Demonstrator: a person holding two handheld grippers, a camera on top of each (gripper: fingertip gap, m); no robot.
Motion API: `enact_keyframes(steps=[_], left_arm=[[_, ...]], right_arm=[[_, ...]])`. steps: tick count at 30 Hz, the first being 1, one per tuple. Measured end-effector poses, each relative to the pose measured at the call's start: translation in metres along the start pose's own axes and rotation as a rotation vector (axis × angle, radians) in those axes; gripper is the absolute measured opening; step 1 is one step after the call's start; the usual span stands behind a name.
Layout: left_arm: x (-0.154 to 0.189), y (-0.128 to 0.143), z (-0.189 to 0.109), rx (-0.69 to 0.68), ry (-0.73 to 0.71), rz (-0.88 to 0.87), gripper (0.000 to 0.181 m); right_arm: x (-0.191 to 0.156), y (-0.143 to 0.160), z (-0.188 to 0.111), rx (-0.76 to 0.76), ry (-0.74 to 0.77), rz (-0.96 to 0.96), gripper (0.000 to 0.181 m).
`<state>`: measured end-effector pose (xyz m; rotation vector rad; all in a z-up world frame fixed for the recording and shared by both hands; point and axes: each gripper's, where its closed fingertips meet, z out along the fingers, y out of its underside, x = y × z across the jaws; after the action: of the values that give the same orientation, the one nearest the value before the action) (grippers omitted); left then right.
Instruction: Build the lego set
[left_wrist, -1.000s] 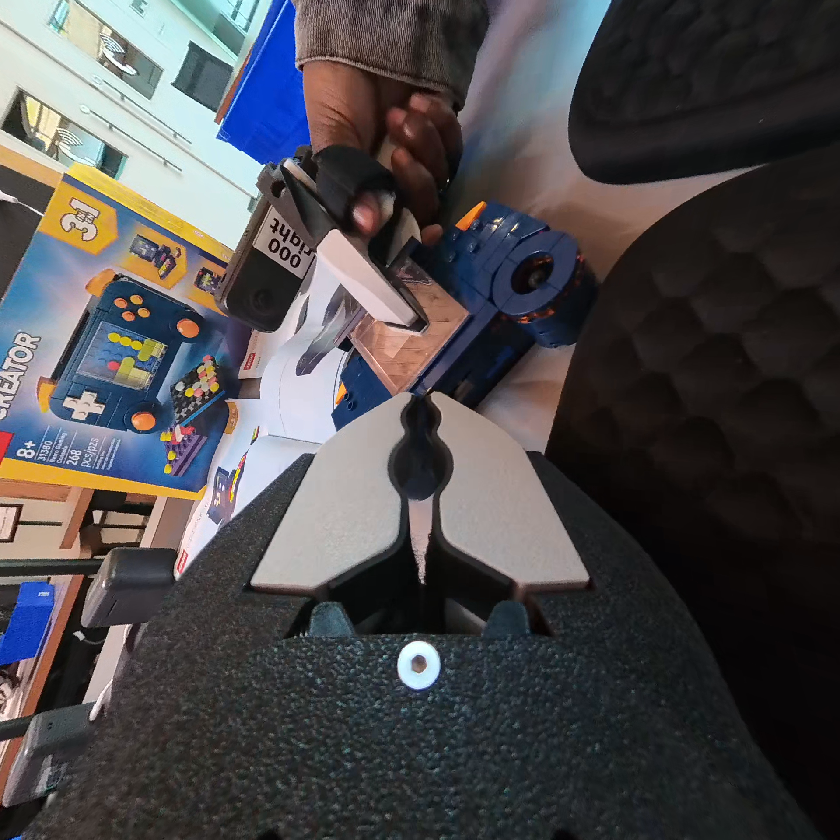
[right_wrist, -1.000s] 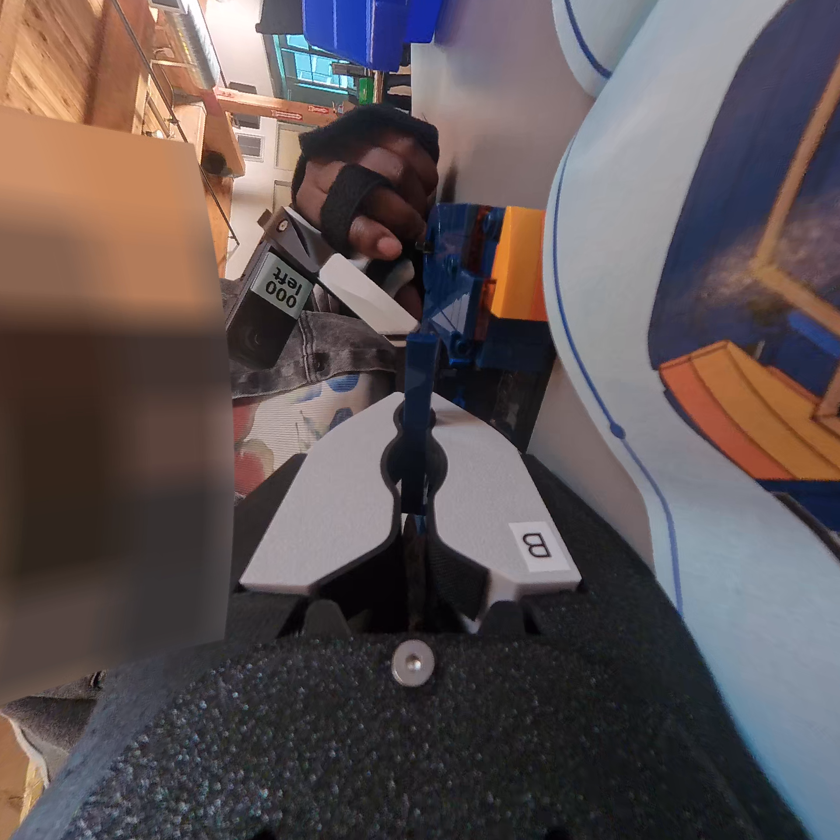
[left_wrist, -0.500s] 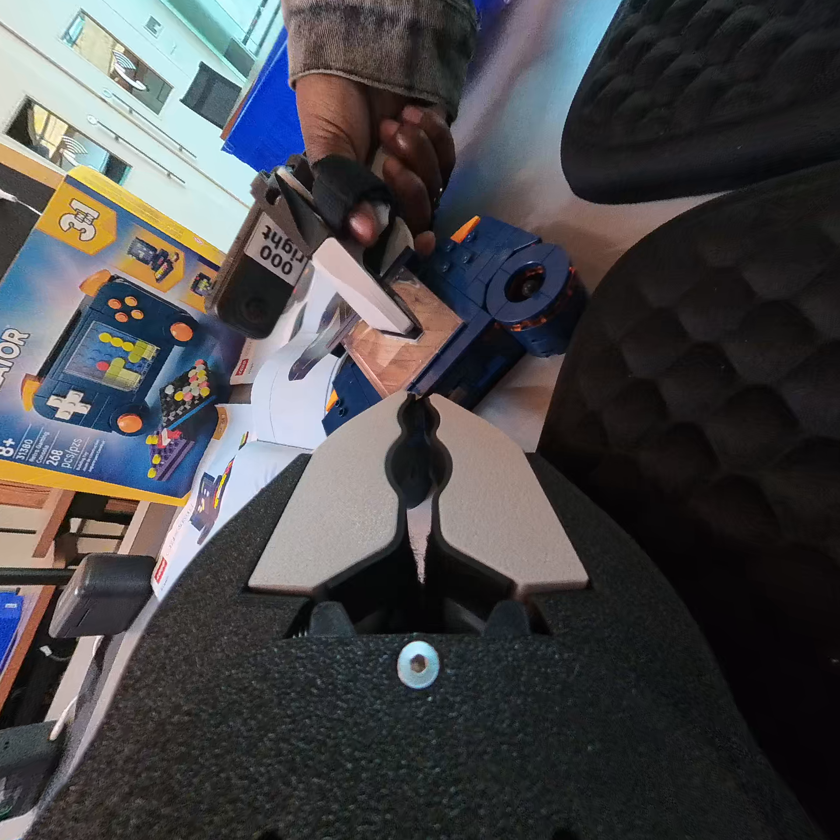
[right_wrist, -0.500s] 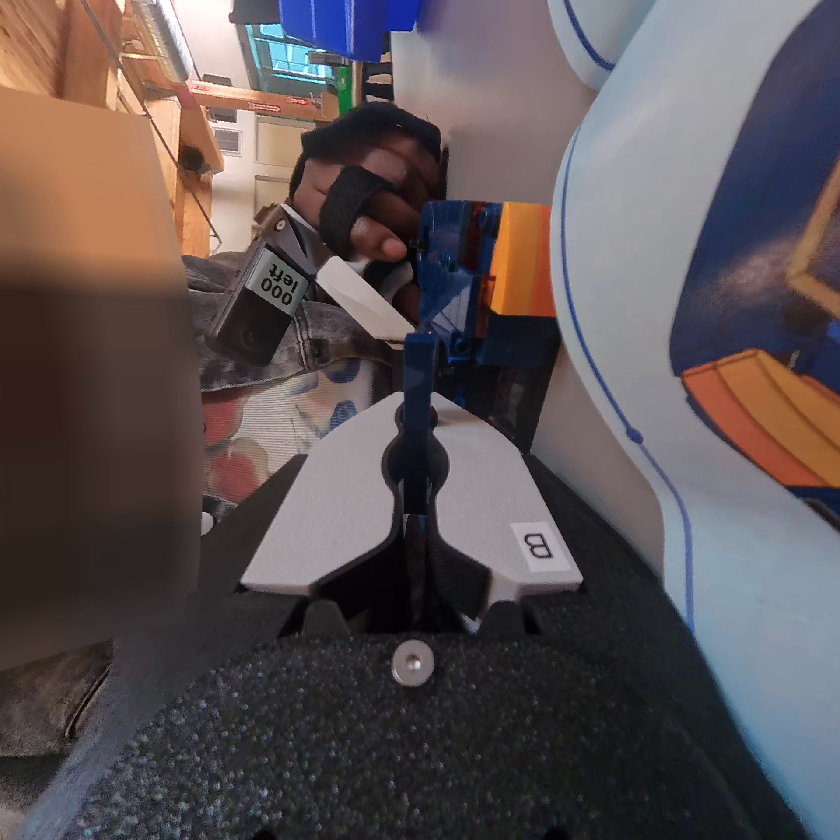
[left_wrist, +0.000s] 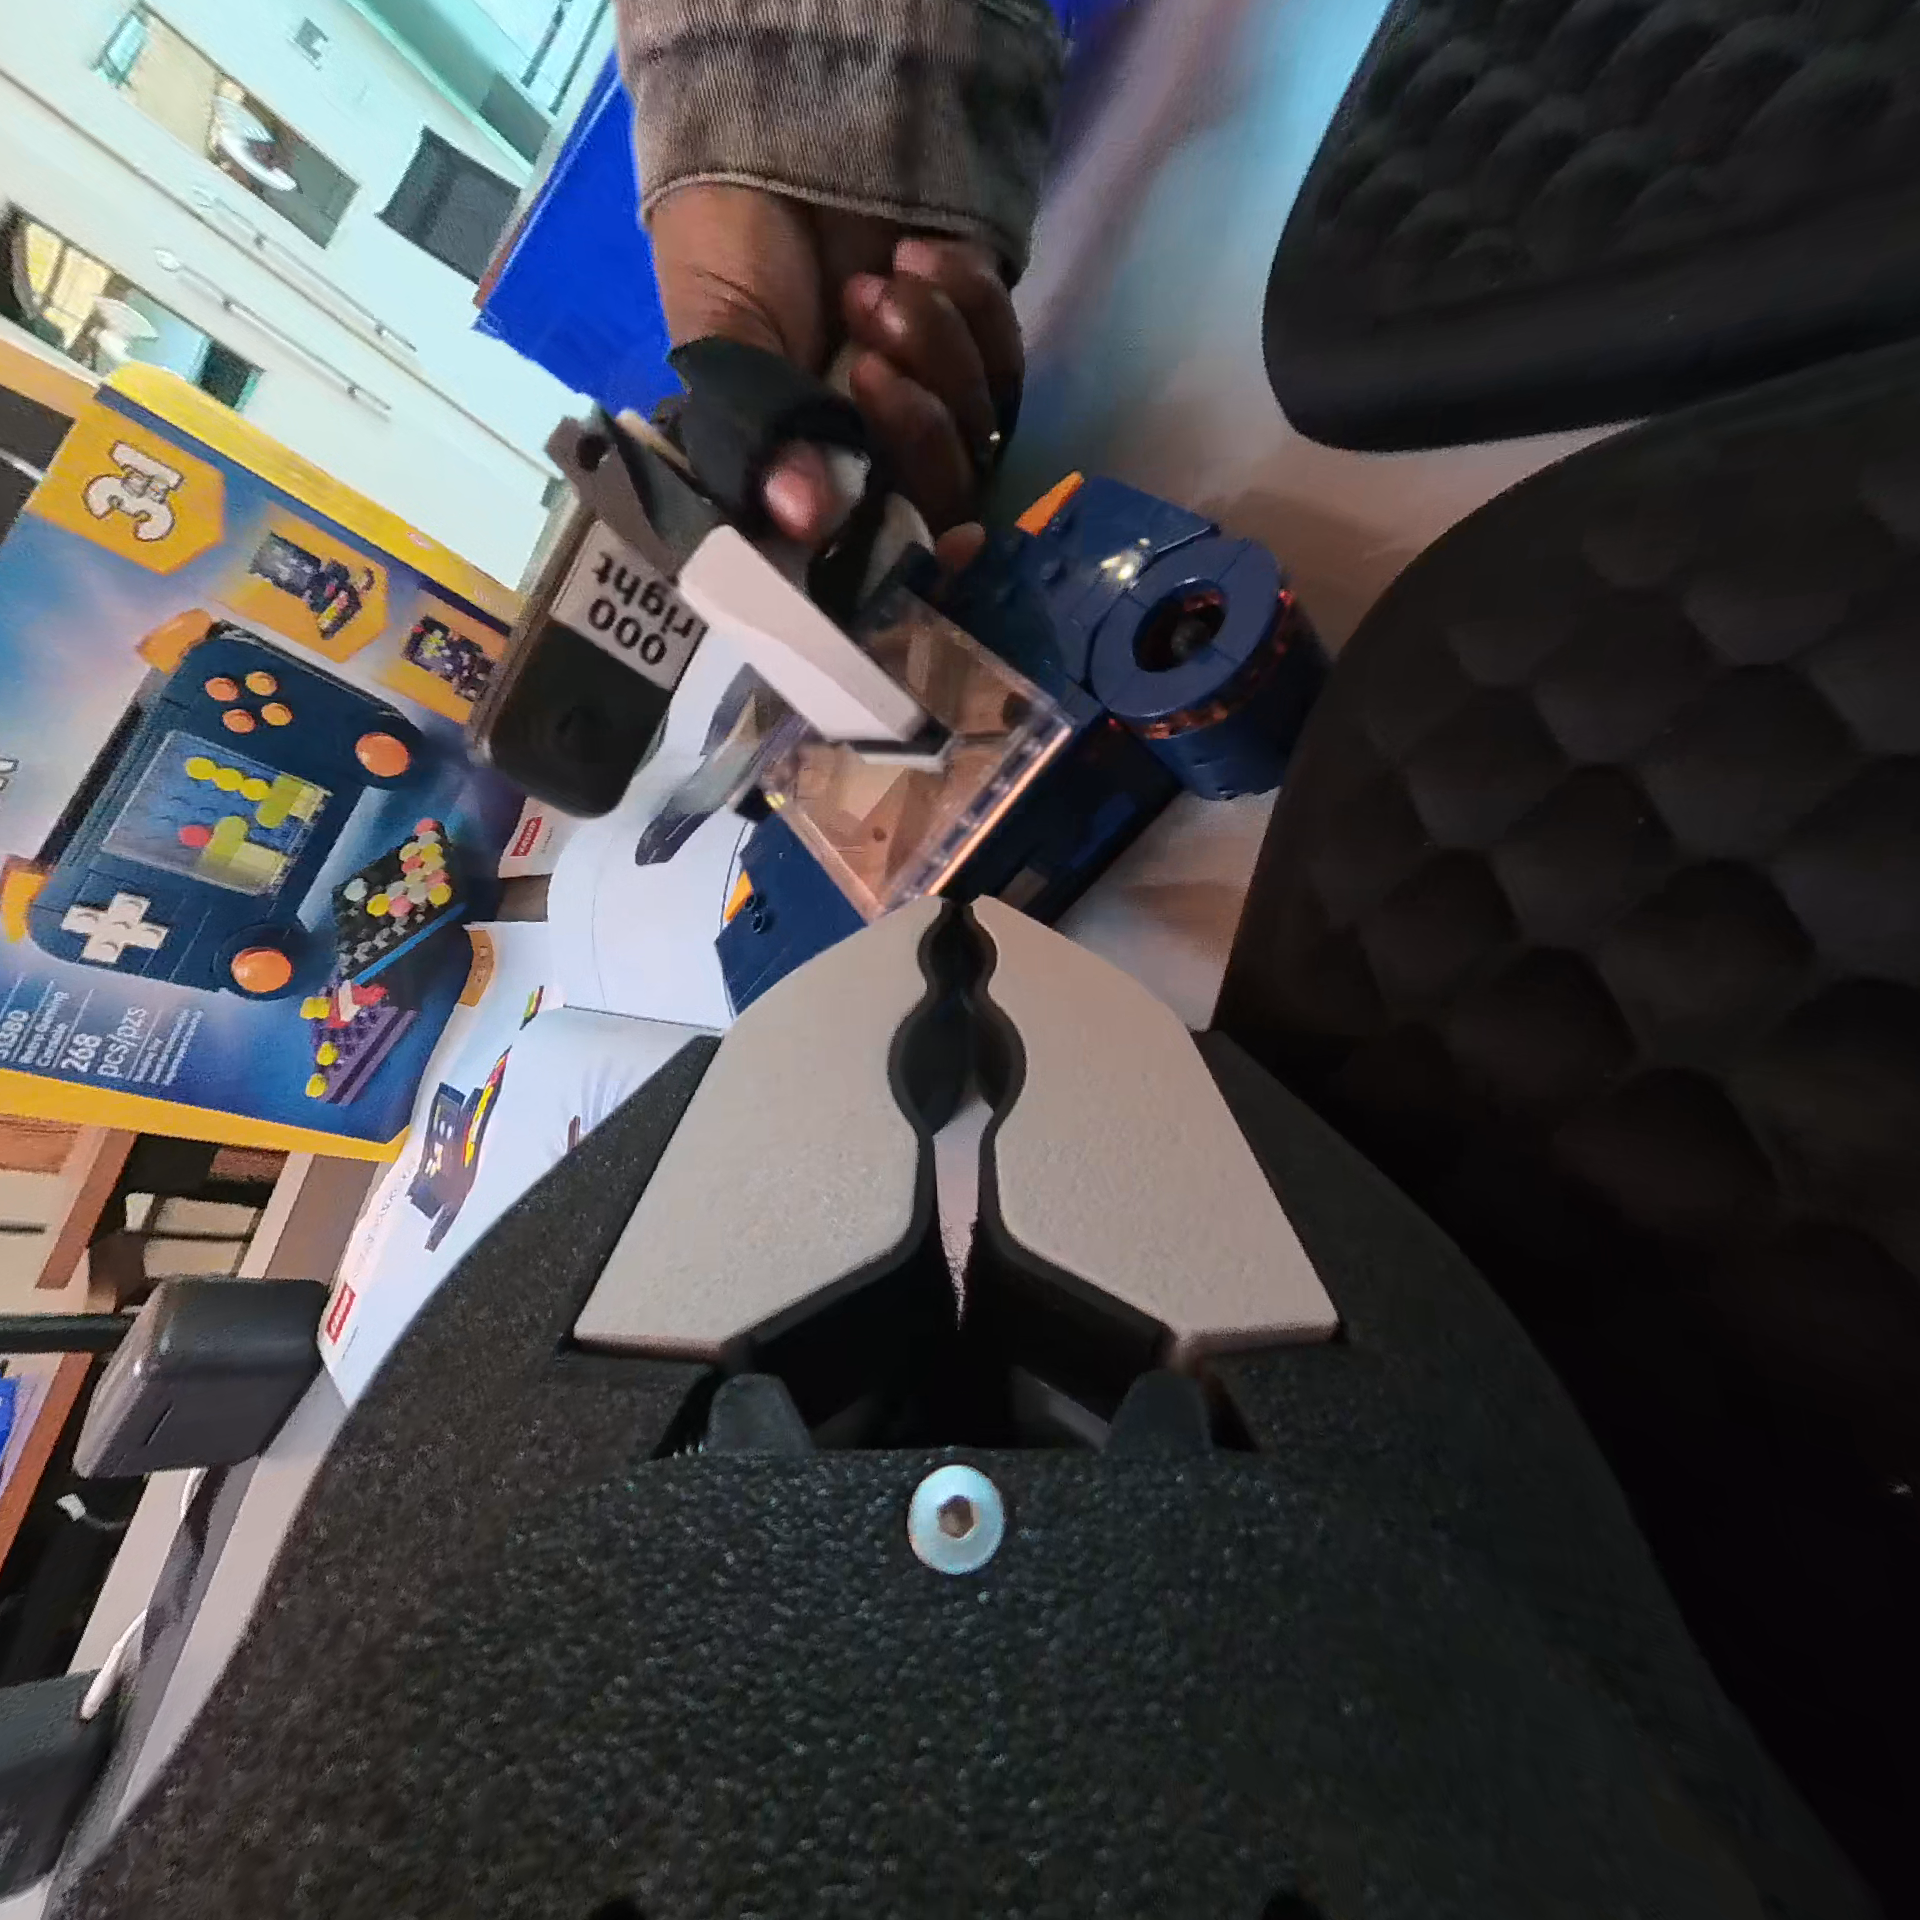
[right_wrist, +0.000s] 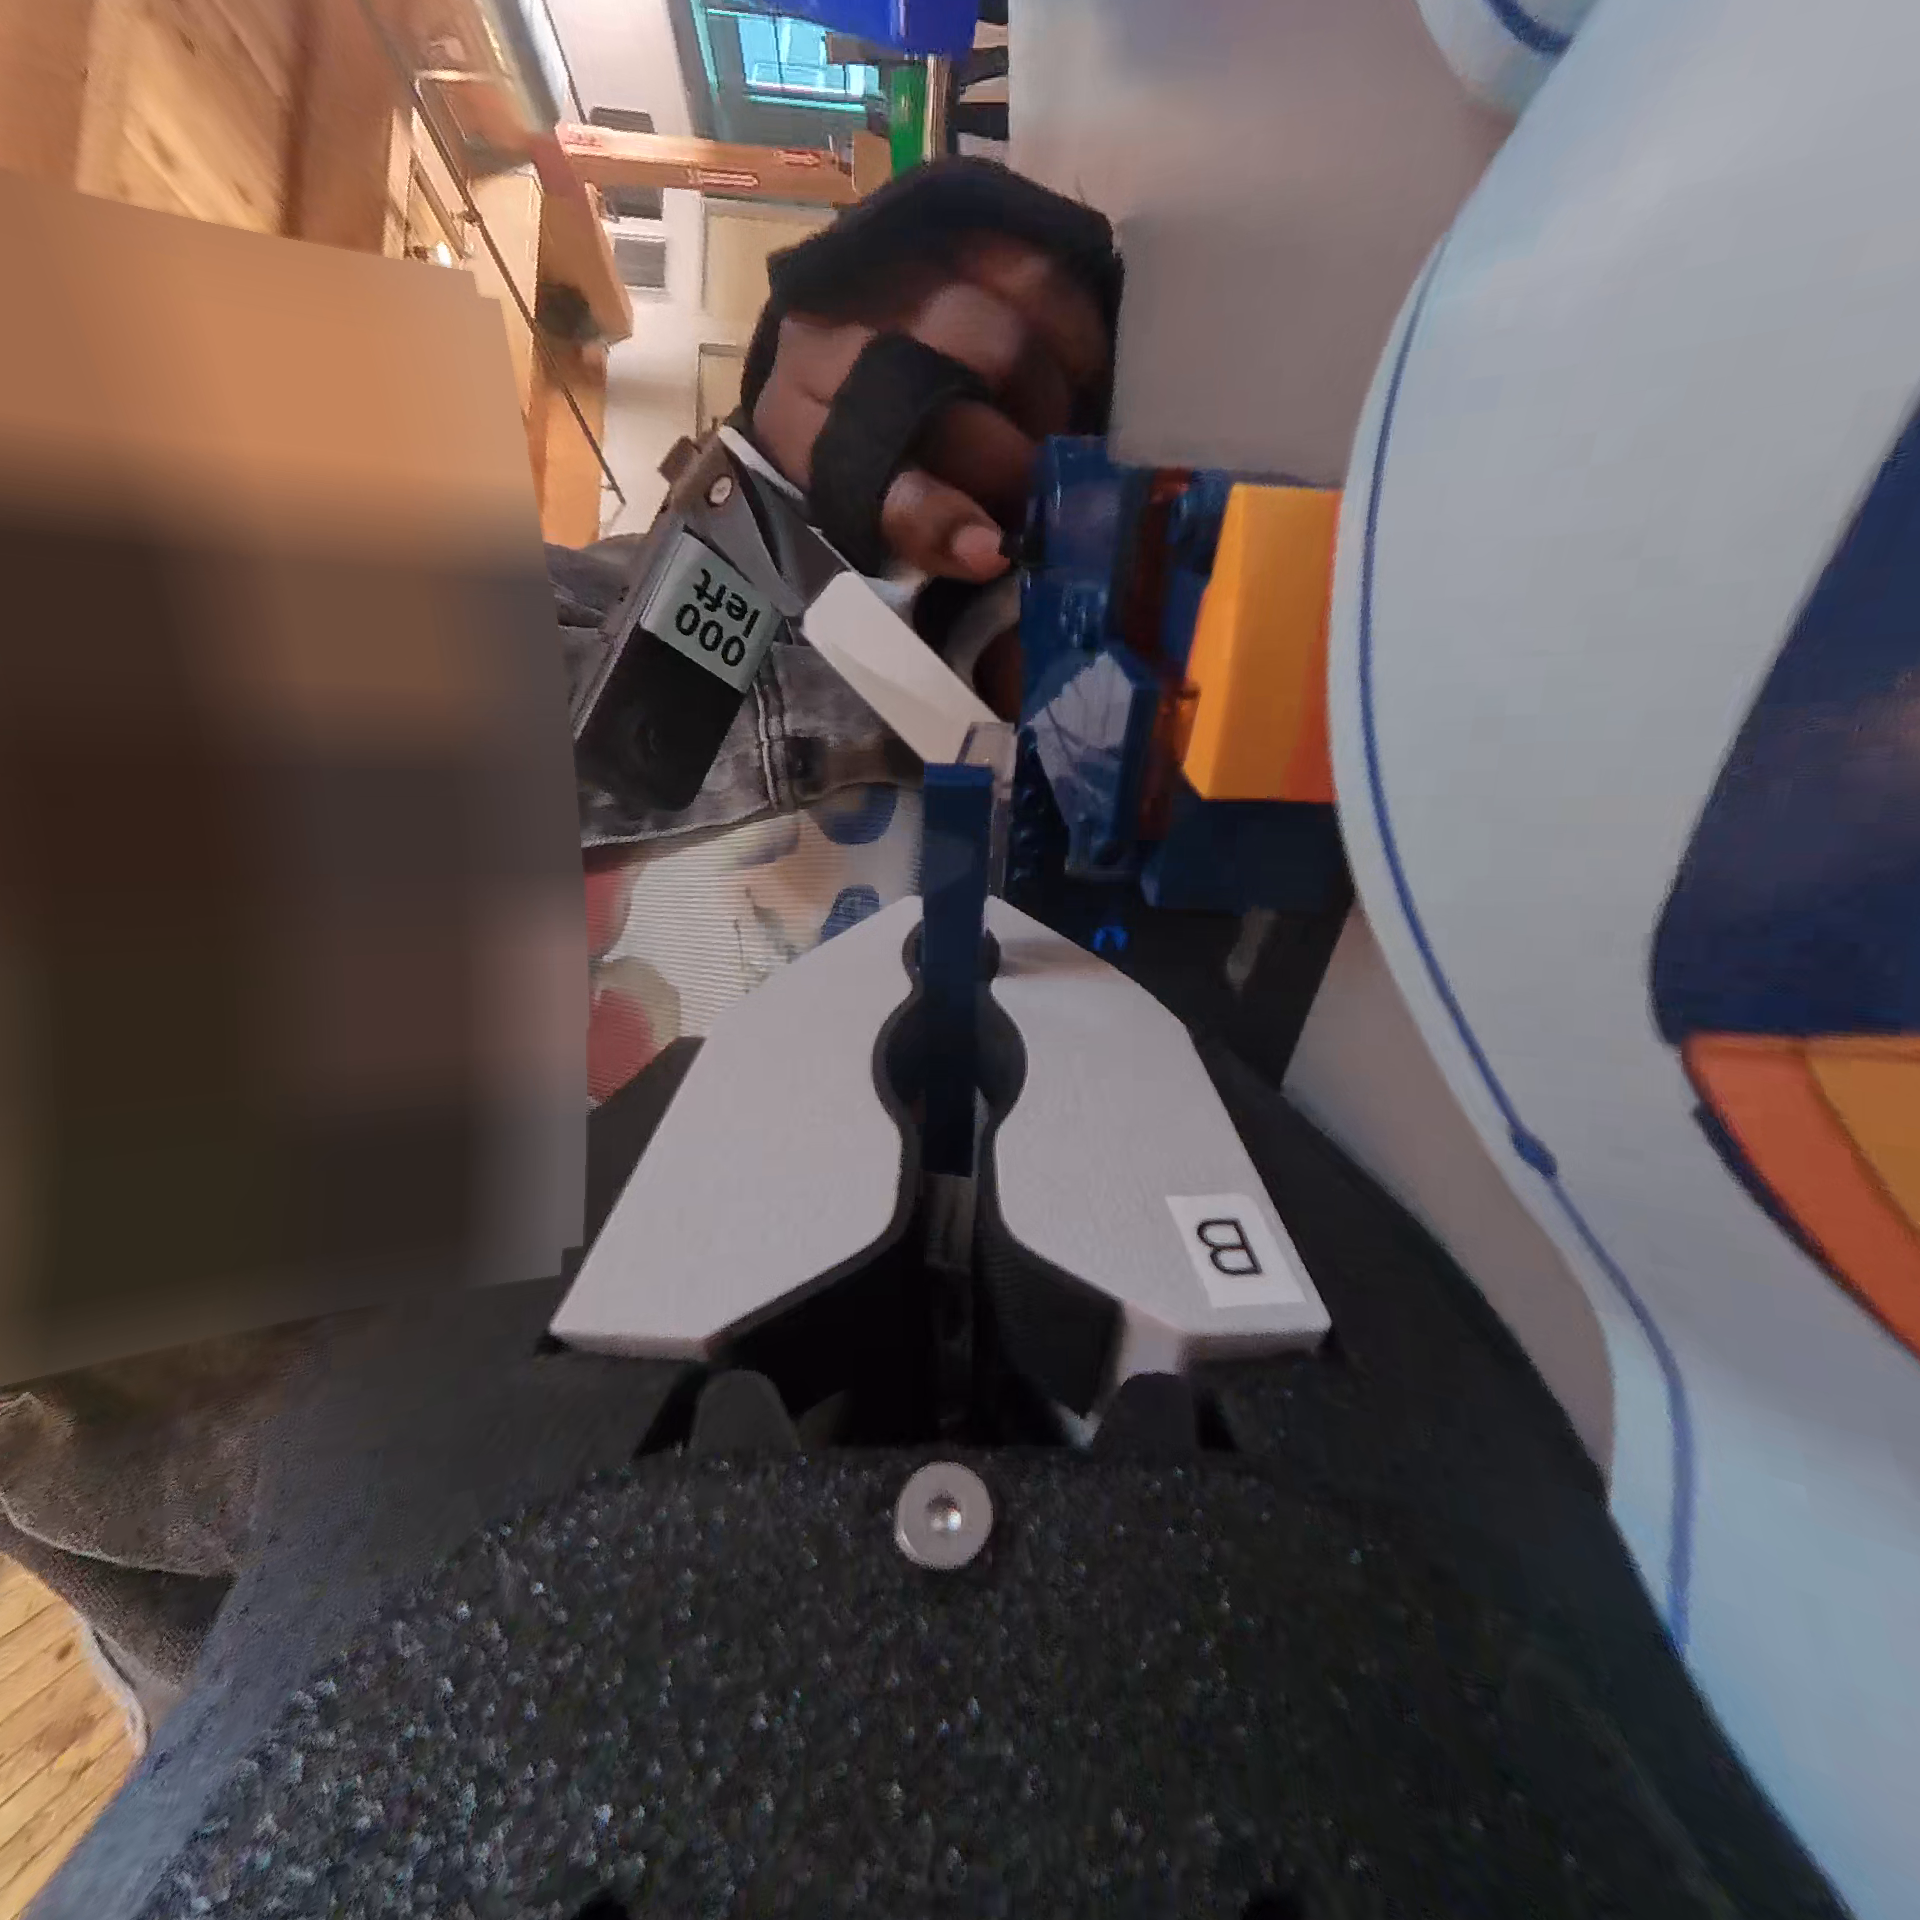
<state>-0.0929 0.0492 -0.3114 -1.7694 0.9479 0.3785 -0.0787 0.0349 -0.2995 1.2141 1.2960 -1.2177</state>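
A clear panel (left_wrist: 925, 769) with a dark blue frame is held between both grippers in front of the dark blue and orange lego model (left_wrist: 1164, 634). My left gripper (left_wrist: 954, 912) is shut on the panel's near corner. My right gripper (left_wrist: 831, 748) shows farther off, clamped on the panel's far side. In the right wrist view, my right gripper (right_wrist: 954, 940) is shut on the panel's dark blue edge (right_wrist: 954, 831), seen edge-on. The left gripper's white finger (right_wrist: 899, 670) meets the panel's clear tip. The model (right_wrist: 1101, 675) stands just beyond, with an orange block on its right.
The lego box (left_wrist: 208, 779) stands at the left, with open instruction booklets (left_wrist: 623, 894) below the model. A black padded chair (left_wrist: 1610, 935) fills the right. A curved booklet page (right_wrist: 1610, 727) fills the right of the right wrist view. A blue bin (left_wrist: 582, 260) sits behind. Left and right tips are no more than a few centimetres apart.
Both grippers keep their hold on the panel. The views have shifted a little, and the panel and model sit slightly nearer in the right wrist view.
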Motion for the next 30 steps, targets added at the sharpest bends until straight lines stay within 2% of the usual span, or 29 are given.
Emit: enact_keyframes(steps=[9, 15, 30], left_arm=[[-0.006, -0.007, -0.004, 0.034, -0.074, 0.021, 0.002], [-0.004, -0.008, -0.004, 0.028, -0.057, 0.014, 0.001], [0.005, -0.005, -0.003, -0.009, 0.015, -0.006, 0.000]], right_arm=[[0.000, -0.003, -0.015, 0.039, 0.052, 0.057, 0.006], [0.005, -0.002, -0.012, 0.038, 0.055, 0.102, 0.002], [0.005, -0.004, -0.012, 0.031, 0.050, 0.115, 0.006]])
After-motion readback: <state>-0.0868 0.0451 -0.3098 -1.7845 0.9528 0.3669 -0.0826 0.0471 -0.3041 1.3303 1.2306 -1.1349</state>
